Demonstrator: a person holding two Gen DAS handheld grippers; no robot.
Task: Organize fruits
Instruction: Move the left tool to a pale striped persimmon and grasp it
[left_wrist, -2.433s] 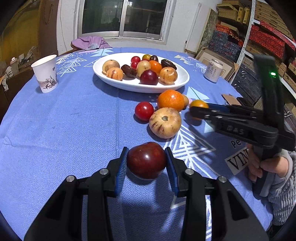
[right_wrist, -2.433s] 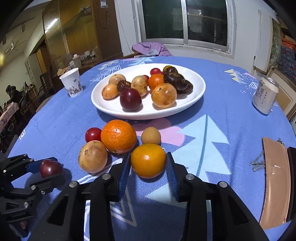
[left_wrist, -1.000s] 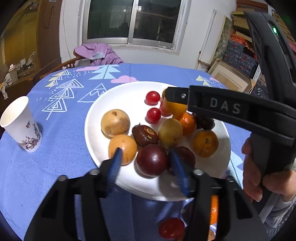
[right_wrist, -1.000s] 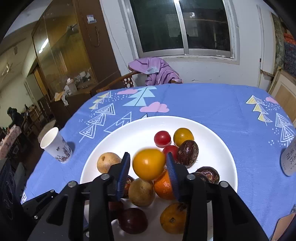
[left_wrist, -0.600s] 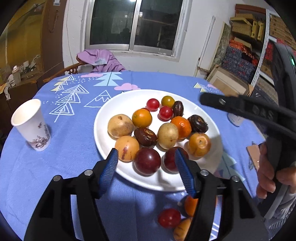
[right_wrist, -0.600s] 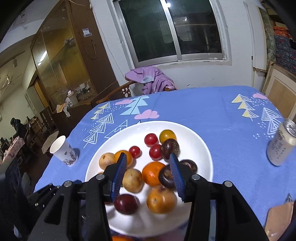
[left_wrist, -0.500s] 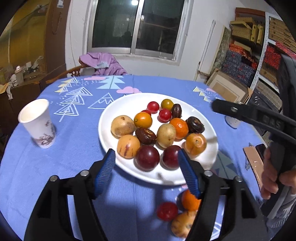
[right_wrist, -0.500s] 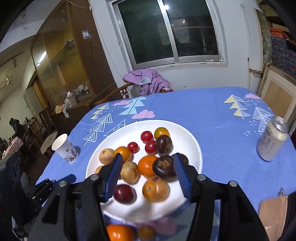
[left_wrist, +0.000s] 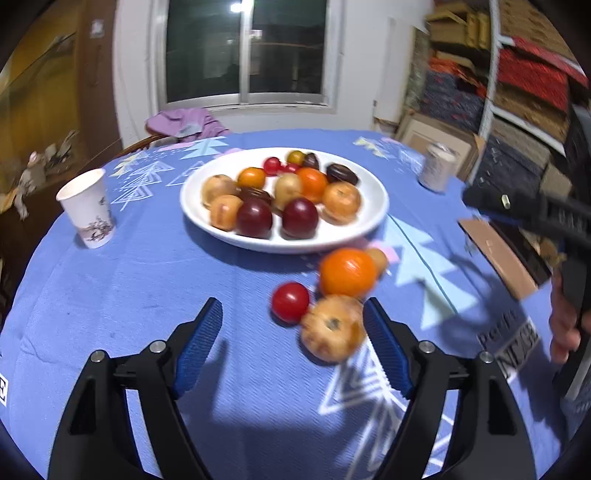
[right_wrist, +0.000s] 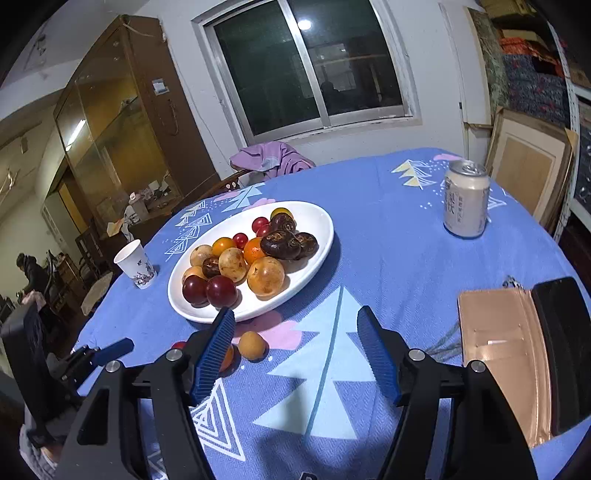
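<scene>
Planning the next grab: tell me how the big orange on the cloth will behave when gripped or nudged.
The big orange looks round, so a nudge would probably roll it into the small red fruit or the speckled fruit beside it. Its rind looks firm, probably tolerating a squeeze.

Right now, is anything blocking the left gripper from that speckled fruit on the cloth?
Nothing visible. The left gripper is open, and the speckled fruit lies just inside its right finger, with bare tablecloth before it.

Plum (left_wrist: 255, 218) and small orange (left_wrist: 251, 177): formerly gripped, now lying in plate (left_wrist: 376, 206). Left gripper (left_wrist: 291, 347) and right gripper (right_wrist: 295, 350): jaws just opened, empty, withdrawn from above plate to cloth (left_wrist: 147, 280).
</scene>
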